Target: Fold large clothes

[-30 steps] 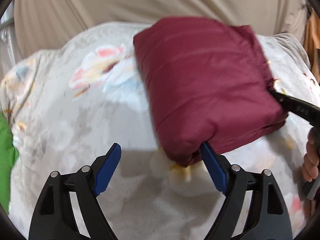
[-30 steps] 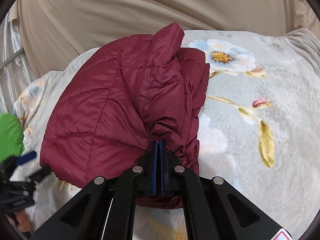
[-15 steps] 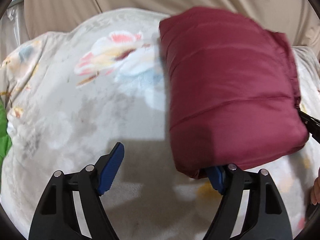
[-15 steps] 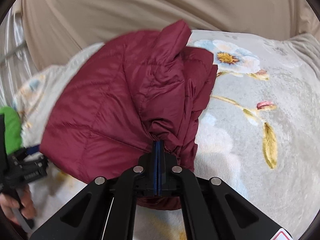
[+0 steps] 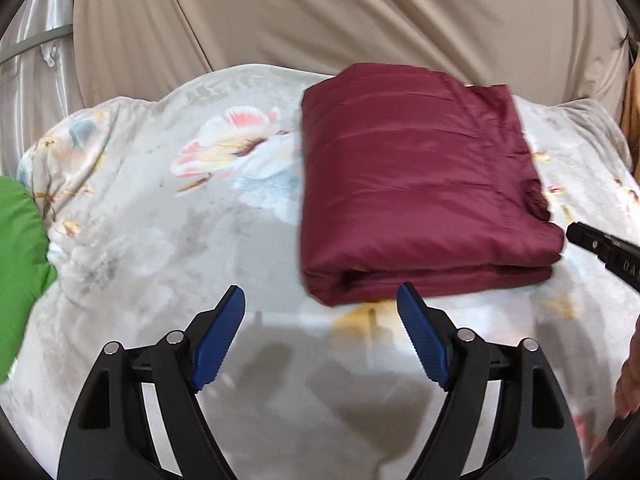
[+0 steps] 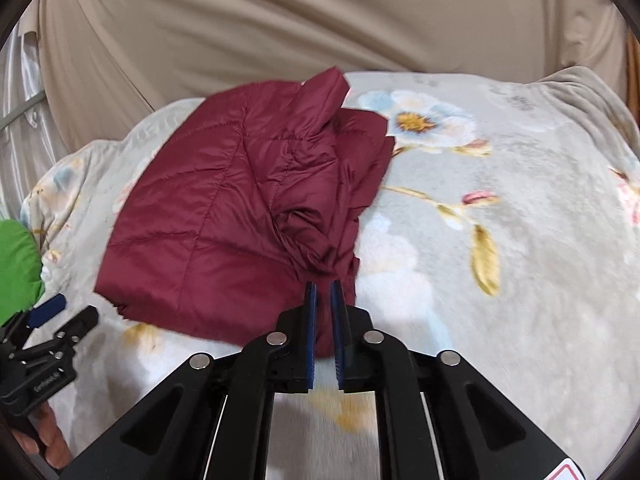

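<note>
Jacket (image 5: 416, 184), folded maroon, lies on the bed (image 5: 160, 216) just ahead of my left gripper (image 5: 320, 312), jaws wide apart and empty, while my right gripper (image 6: 323, 294), jaws barely parted, should back away slowly lest the bunched edge snag.

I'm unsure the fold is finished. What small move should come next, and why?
Probably draw the right gripper back. Its jaws are only slightly parted beside the bunched edge of the maroon jacket, which lies folded on the floral blanket; the left gripper is open.
</note>
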Demonstrator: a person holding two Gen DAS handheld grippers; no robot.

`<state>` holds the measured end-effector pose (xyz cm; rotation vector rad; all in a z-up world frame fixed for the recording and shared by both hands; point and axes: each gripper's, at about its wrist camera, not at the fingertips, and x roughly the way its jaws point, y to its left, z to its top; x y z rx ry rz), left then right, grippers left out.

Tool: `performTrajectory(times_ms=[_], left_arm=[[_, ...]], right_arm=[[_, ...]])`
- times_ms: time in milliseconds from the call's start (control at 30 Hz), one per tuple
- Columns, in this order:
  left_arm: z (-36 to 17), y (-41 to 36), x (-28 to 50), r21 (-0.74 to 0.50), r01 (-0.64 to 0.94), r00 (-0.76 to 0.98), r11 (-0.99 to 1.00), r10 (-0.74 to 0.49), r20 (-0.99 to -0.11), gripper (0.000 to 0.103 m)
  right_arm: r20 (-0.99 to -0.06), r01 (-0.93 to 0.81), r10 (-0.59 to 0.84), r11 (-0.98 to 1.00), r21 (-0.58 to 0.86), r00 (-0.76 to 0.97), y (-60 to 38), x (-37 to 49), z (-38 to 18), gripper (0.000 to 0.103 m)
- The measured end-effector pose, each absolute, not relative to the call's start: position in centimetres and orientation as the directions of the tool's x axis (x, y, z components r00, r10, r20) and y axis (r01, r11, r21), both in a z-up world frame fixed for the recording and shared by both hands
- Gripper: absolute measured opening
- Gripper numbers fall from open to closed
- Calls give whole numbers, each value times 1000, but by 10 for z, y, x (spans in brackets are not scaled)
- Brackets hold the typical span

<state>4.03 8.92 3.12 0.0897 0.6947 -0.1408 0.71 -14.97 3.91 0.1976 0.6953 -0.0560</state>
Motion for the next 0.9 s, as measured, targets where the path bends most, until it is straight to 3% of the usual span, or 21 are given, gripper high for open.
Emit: performTrajectory(times_ms=[233, 400, 500, 633, 733, 900], left_arm=[[37, 70, 41, 23, 144, 773, 989, -98, -627, 77], [66, 71, 57, 25, 97, 821, 995, -66, -568, 82], [74, 73, 71, 29, 76, 828, 997, -46, -559, 82], [64, 74, 93, 45, 57, 803, 997, -19, -595, 82], [47, 76, 105, 23, 68, 768, 997, -38, -639, 84], [39, 69, 107, 54, 69, 776, 996, -20, -630, 86]], right_arm=[[-619, 130, -29, 984, 118, 785, -150, -5, 48, 13], [-535, 78, -24, 994, 78, 845, -140, 37, 92, 13], [-524, 71, 7, 989, 129, 852, -143, 82, 111, 13], [-596, 136, -22, 980, 146, 803, -154, 139, 91, 13], [-697, 217, -75, 969, 118, 713, -172, 171, 37, 13], [-684, 226, -125, 972, 59, 718, -169, 161, 35, 13]])
